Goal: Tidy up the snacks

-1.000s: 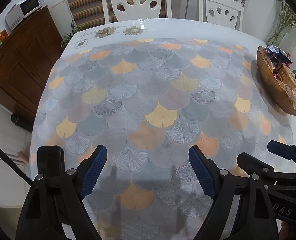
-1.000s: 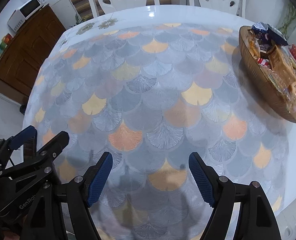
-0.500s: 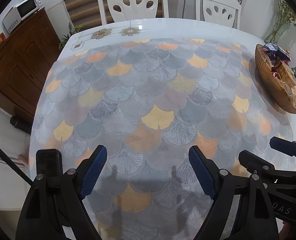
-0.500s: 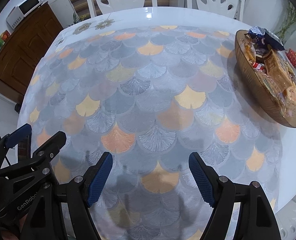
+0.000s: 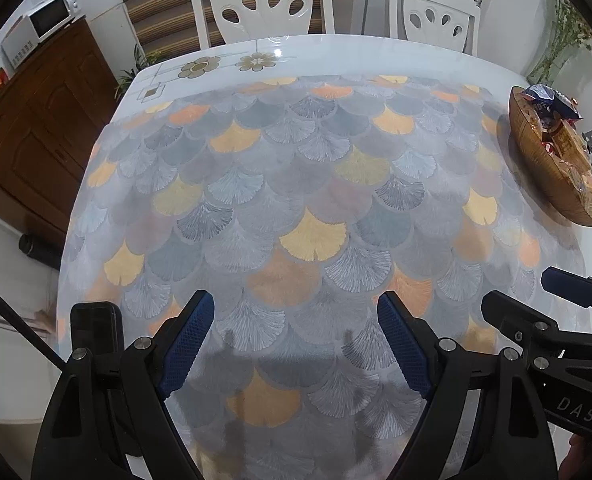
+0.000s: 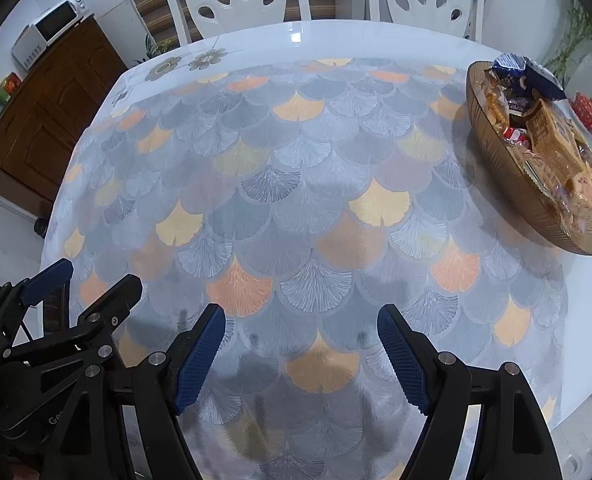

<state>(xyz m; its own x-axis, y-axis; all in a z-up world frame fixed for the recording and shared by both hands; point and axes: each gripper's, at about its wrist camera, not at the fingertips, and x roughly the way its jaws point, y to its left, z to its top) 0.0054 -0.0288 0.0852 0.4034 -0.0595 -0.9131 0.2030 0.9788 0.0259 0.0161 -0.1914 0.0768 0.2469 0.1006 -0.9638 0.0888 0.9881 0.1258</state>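
A brown ribbed oval bowl stands at the table's right edge, filled with wrapped snacks and a blue packet at its far end. It also shows in the left wrist view. My left gripper is open and empty above the near edge of the table. My right gripper is open and empty beside it, to its right. Each gripper shows at the edge of the other's view. Both are well short of the bowl.
The table carries a fan-patterned cloth in grey, orange and yellow. Two white chairs stand at the far side. A wooden cabinet with a microwave is at the left. A small red object lies beyond the bowl.
Both grippers have drawn back and risen a little from the table, so more of it shows. Both stay open and empty.
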